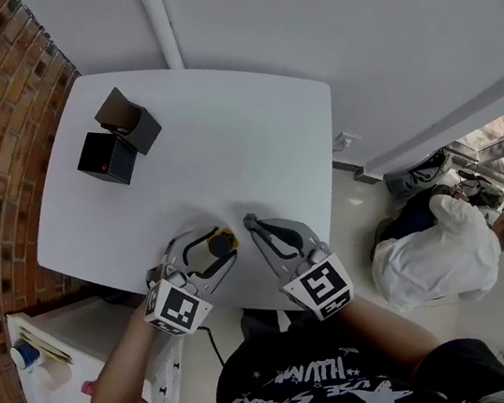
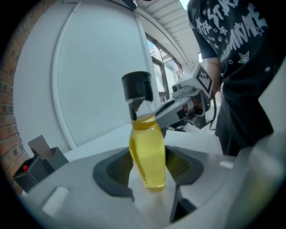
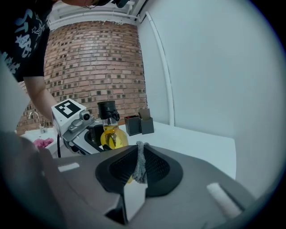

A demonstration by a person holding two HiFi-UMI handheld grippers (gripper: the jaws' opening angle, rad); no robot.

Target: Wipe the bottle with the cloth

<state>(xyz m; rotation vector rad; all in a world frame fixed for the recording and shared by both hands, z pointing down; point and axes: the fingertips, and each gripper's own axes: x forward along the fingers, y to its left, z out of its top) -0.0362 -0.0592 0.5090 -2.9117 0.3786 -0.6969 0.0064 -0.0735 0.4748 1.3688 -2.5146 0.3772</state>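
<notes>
The bottle (image 2: 147, 152), part-filled with yellow liquid and capped in black, was upright at the near edge of the white table (image 1: 224, 143), with the left gripper (image 1: 214, 246) clamped on its body by both pads; whether its base rested on the table could not be established. The grey cloth (image 3: 140, 163) was pinched in the closed jaws of the right gripper (image 1: 254, 224), near the bottle with no contact visible. Assessment: 2 items secured, wiping apparently still outstanding.
</notes>
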